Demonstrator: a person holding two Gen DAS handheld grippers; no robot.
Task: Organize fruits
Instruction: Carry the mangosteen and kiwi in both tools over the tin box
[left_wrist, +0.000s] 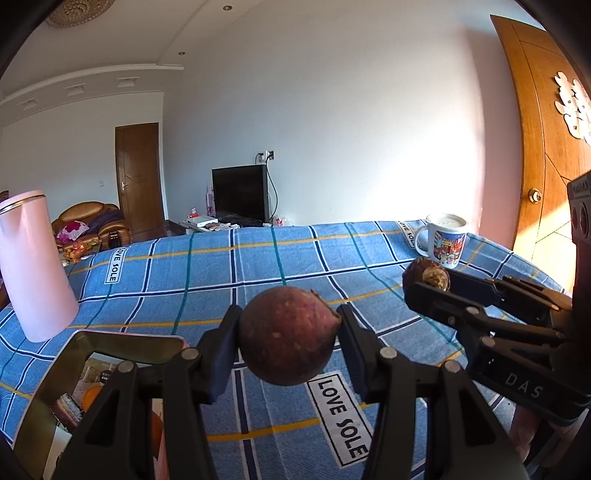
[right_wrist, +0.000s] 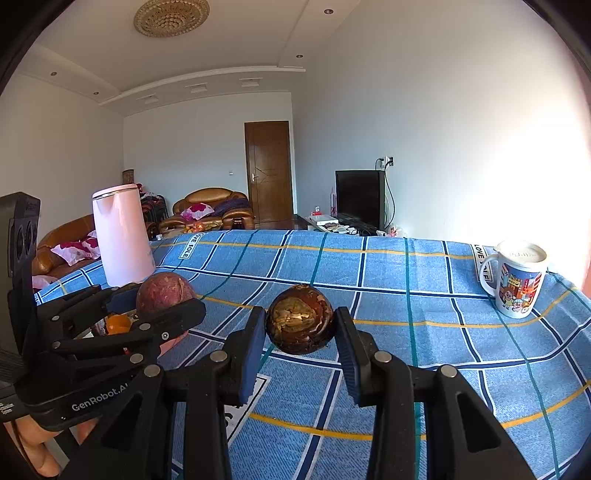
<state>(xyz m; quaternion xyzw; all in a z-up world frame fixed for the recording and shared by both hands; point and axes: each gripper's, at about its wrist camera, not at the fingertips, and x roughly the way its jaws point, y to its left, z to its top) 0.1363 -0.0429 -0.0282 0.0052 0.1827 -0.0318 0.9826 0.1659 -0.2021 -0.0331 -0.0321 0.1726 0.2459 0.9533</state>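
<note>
Left wrist view: left gripper clamped on a round, dull purple-brown fruit, pads pressed to both its sides, lifted clear of the blue plaid tablecloth printed "LOVE SOLE". At right, right gripper closed on a smaller dark brown round fruit with a pale torn patch, also off the cloth. Beyond it, a white mug with cartoon print near the table's far right corner. At left, a tall pale pink kettle standing upright. At lower left, a shiny open box with a pink edge, something orange inside, partly hidden by the gripper's frame.

Right wrist view: right gripper gripping the dark brown fruit between blue pads, above the cloth. At left, left gripper holding the purple-brown fruit, just in front of the pink kettle. An orange fruit visible below that gripper. Mug at far right.
</note>
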